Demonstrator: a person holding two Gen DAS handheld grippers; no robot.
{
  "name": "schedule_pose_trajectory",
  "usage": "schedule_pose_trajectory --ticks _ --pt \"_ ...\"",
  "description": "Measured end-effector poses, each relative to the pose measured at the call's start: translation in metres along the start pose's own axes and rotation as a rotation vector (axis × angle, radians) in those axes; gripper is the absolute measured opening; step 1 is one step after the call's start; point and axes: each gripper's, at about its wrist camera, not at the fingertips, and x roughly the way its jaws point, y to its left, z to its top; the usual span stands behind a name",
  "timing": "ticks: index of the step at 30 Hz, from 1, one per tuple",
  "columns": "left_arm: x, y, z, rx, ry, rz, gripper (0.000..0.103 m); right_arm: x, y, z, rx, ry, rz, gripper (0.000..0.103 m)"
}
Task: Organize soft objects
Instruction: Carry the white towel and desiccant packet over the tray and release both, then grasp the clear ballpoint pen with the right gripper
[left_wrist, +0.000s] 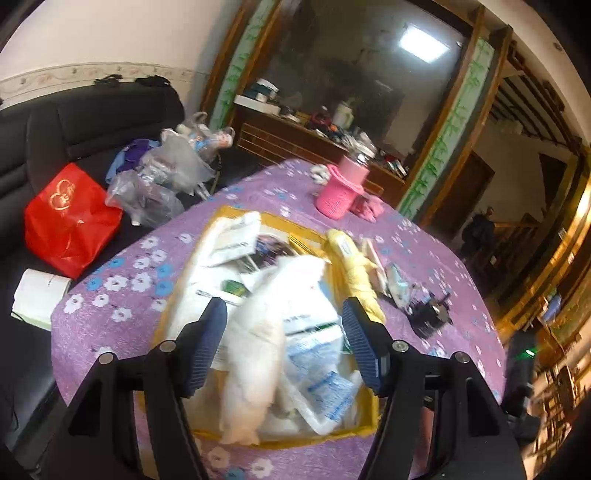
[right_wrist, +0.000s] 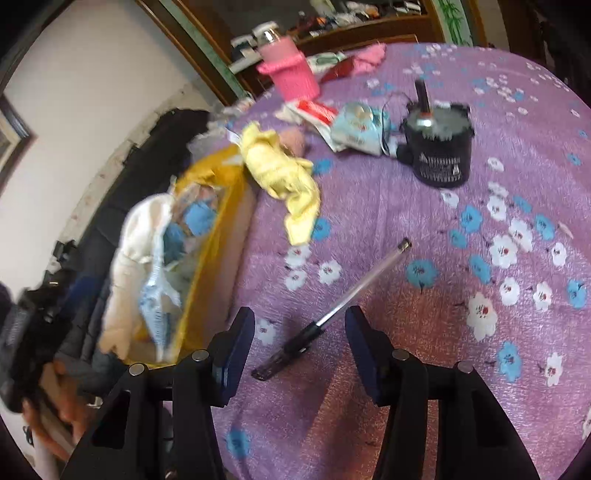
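1. Two tongs gape, both empty: left tongs (left_wrist: 284, 347) over the box (left_wrist: 354, 432), white cloth (left_wrist: 255, 369) below them.
2. Right tongs (right_wrist: 301, 345) straddle a pen (right_wrist: 314, 325) on the table (right_wrist: 480, 387).
3. Beyond, yellow cloth (right_wrist: 284, 173): skip the pen, pinch a thick fold.

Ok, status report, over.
Left gripper open over white cloth in yellow box. Right gripper open, empty. Yellow cloth still outside. Pen beneath right gripper.
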Motion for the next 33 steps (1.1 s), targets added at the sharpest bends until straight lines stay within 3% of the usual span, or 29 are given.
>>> schedule_pose_trajectory --ticks 4,9,11,13,16,19,23,25,28,30,32,33 --pt "0.003 -0.009 0.0 0.016 0.001 -0.016 0.064 0.028 0.001 0.011 0.058 0.076 -0.055 0.04" --pt "0.004 -0.02 -0.002 0.045 0.028 -0.047 0.064 0.045 0.013 0.022 0.034 0.031 -0.164 0.037" --pt "0.007 -0.024 -0.001 0.053 0.05 -0.067 0.064 0.052 0.019 0.024 -0.007 0.011 -0.217 0.021" --pt "0.012 -0.029 -0.002 0.061 0.09 -0.101 0.064 0.055 0.024 0.022 -0.041 0.001 -0.262 0.018" --pt "0.02 -0.035 -0.006 0.066 0.148 -0.133 0.064 0.053 0.019 0.02 -0.033 0.014 -0.199 0.008" --pt "0.025 -0.043 -0.005 0.062 0.178 -0.154 0.064 0.043 0.0 0.022 -0.011 0.014 -0.12 0.008" --pt "0.039 -0.061 0.007 0.044 0.26 -0.22 0.064 0.018 -0.017 0.032 -0.056 -0.046 -0.151 0.008" --pt "0.059 -0.074 0.014 0.056 0.339 -0.206 0.064 0.007 -0.026 0.038 -0.09 -0.07 -0.148 0.008" --pt "0.082 -0.091 0.024 0.087 0.361 -0.155 0.064 -0.008 -0.042 0.04 -0.095 -0.129 -0.136 0.008" --pt "0.099 -0.104 0.031 0.098 0.364 -0.113 0.063 -0.009 -0.058 0.041 -0.06 -0.165 -0.072 0.008" --pt "0.125 -0.113 0.037 0.074 0.421 -0.153 0.063 -0.007 -0.069 0.038 -0.02 -0.166 -0.019 0.008" --pt "0.137 -0.115 0.04 0.054 0.449 -0.165 0.063 -0.004 -0.073 0.038 0.0 -0.16 -0.034 0.008"
